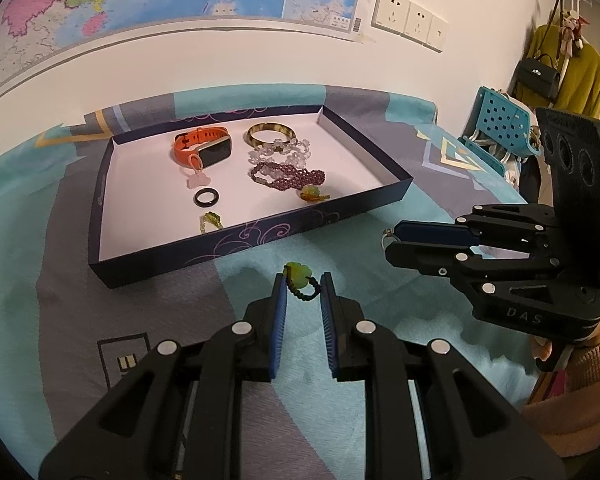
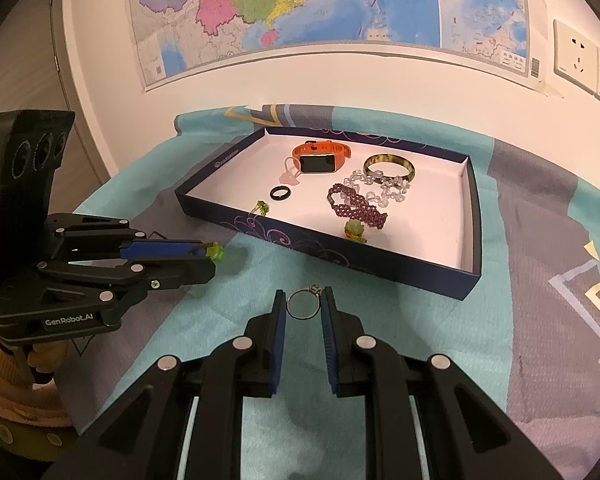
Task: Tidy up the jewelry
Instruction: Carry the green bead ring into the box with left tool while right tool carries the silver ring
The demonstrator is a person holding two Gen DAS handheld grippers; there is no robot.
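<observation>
A dark blue tray (image 1: 240, 240) (image 2: 474, 216) with a white floor lies on the patterned cloth. It holds an orange watch (image 1: 204, 146) (image 2: 320, 158), a bangle (image 1: 270, 134) (image 2: 388, 168), clear beads (image 1: 284, 152), purple beads (image 1: 288, 176) (image 2: 356, 206), a black ring (image 1: 207, 197) (image 2: 280, 193) and small green charms. My left gripper (image 1: 303, 284) (image 2: 208, 256) is shut on a green pendant with a dark bead loop (image 1: 298, 276) (image 2: 216, 252), in front of the tray. My right gripper (image 2: 303, 302) (image 1: 392, 242) is shut on a thin silver ring (image 2: 305, 304) (image 1: 387, 236), right of the left gripper.
The cloth (image 1: 100, 320) covers the table against a white wall with a map (image 2: 300, 8) and sockets (image 1: 408, 20). A blue perforated chair (image 1: 500, 120) and hanging clothes with a bag stand at the far right.
</observation>
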